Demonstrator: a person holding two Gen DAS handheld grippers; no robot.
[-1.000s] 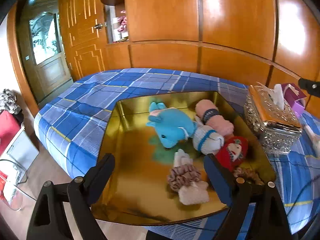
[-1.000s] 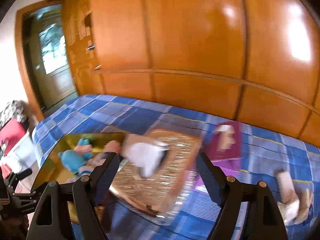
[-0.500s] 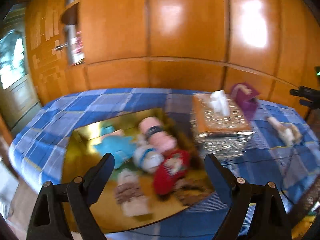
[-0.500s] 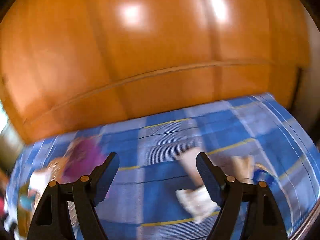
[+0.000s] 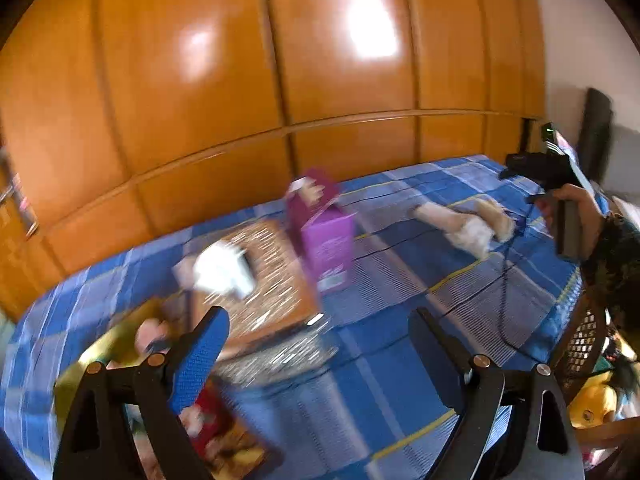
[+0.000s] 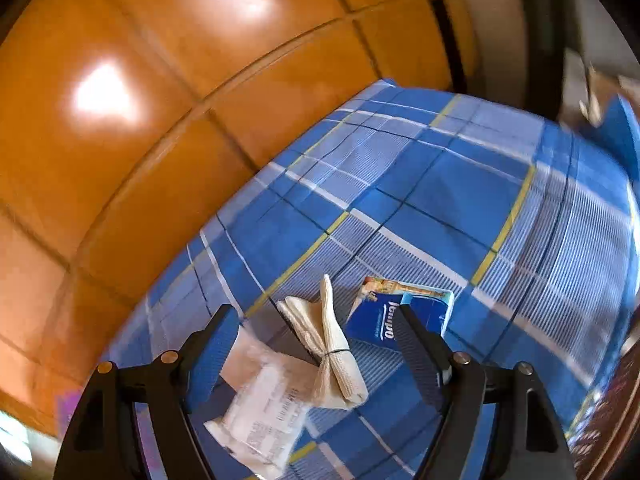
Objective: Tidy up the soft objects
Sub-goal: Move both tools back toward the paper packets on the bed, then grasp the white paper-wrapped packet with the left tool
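Tongs [image 6: 316, 336] agape over bundled gloves [image 6: 332, 352]

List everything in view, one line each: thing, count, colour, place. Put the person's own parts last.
Tablecloth: one, blue plaid, covering the table.
Wood panelling: orange-brown, behind the table.
Gold tray: one, at the table's left end, holding blurred soft toys.
Tissue holder: one, silver and brown, beside the tray.
Purple box: one, beside the tissue holder.
Cream cloth bundle: one, tied, between the right claw's fingers, untouched.
White packet: one, beside the bundle.
Blue tissue pack: one, right of the bundle.
Left claw: black and blue, open, empty.
Right claw: black and blue, open.
Hand: one, gripping the right claw's handle.
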